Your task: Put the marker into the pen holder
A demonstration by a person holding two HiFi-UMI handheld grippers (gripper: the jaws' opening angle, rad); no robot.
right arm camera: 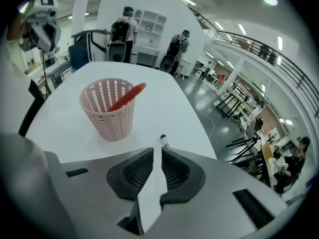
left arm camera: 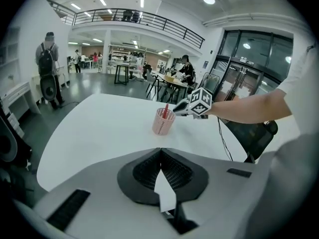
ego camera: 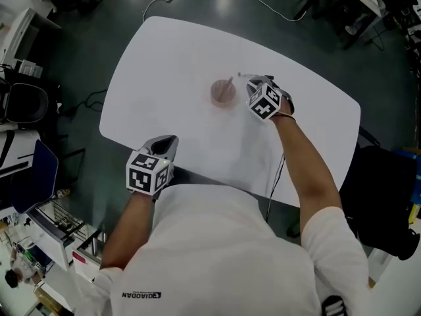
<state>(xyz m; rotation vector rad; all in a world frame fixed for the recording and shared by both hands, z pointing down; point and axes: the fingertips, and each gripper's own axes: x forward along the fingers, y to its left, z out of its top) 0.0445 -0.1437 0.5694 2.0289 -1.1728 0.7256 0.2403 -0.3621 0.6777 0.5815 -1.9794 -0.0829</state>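
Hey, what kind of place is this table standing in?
Probably a big open workspace or lab hall: a railed upper gallery, people at work desks behind, and a cable trailing across the grey floor.

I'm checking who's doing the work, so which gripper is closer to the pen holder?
Right. The right gripper is just beside the holder, on its right in the head view; the left gripper is far back at the near edge of the table.

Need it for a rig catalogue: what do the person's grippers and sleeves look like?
Left gripper and right gripper: grey shells, black ribbed pads, each bearing a white cube with black square markers. White short-sleeved shirt. A dark cable hangs under the right arm.
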